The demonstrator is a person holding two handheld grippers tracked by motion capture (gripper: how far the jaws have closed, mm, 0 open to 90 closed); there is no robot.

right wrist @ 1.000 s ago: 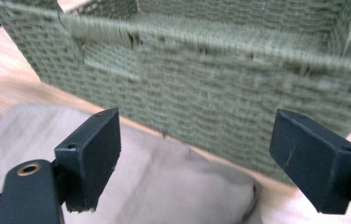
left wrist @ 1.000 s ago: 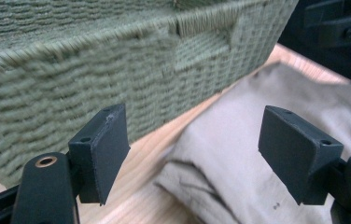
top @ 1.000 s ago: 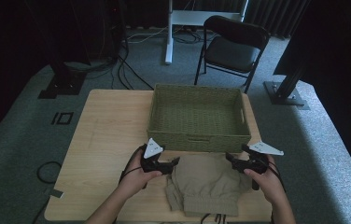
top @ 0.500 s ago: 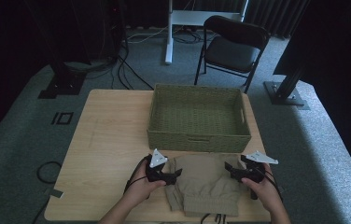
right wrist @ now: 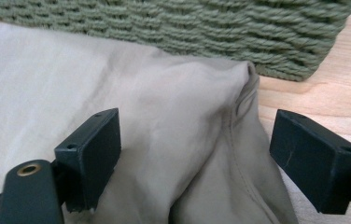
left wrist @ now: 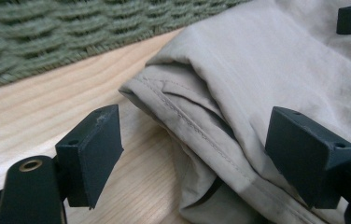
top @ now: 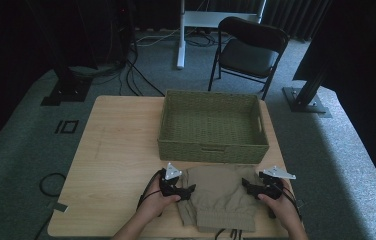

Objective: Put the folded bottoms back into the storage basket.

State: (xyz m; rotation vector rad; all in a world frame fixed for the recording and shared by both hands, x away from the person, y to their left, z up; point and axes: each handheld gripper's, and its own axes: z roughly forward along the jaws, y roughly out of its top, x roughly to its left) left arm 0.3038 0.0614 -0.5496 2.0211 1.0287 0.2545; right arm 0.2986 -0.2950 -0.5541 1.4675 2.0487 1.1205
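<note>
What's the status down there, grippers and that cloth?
Left gripper open, jaws just widening, straddling the cloth's left fold. Right gripper open over its right edge. Cloth flat on table, unheld. Basket close behind it.

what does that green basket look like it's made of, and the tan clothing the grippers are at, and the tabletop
Green basket: woven cord or fibre, perhaps paper rope or seagrass; twisted strands run in rows, matte olive. Tan clothing: thin woven cloth, likely cotton or a blend; soft creases, stitched seams, no sheen. Table: light wood or wood-look laminate; pale grain lines, smooth low-gloss top. Which of the two I cannot tell.
</note>
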